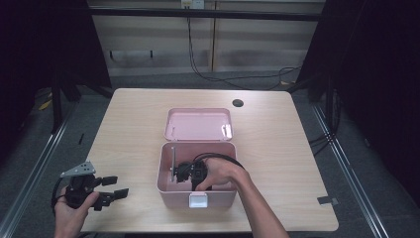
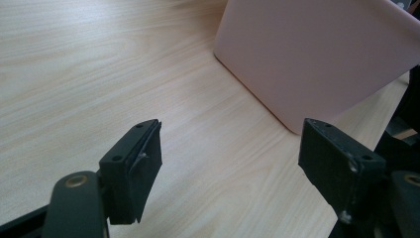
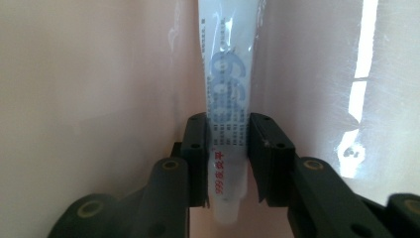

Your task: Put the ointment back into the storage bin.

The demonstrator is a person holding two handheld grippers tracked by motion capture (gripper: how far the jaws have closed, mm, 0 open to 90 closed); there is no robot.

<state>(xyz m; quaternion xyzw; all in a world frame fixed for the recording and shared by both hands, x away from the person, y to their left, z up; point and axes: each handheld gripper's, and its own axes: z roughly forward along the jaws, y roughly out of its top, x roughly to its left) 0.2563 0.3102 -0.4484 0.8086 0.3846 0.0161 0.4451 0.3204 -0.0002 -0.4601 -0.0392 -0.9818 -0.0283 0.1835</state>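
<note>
A pink box (image 1: 168, 186) sits near the middle of the counter (image 1: 277, 134) with its hinged lid (image 1: 198, 124) thrown back flat behind it, which leaves the inside open from above and lets a tool reach straight down. The person's right hand (image 1: 220, 171) is sunk into that opening with the right tongs (image 1: 190, 171), so the work of this moment appears to be putting something into the box or lifting it out; the pictures alone do not settle which. In the right gripper view the right tongs (image 3: 230, 153) are pressed against both flanks of a white tube (image 3: 229, 89) printed in blue and red, pinching it near its lower end, with the tube running up along the pale pink inner wall (image 3: 89, 89), close to a corner. The left tongs (image 1: 106, 191) are held low at the counter's near left edge, well apart from the box, probably parked out of the way while the right hand works. In the left gripper view the left tongs (image 2: 230, 163) are spread wide, with bare wood between them and the box's outer wall (image 2: 317, 54) ahead, touching nothing.
</note>
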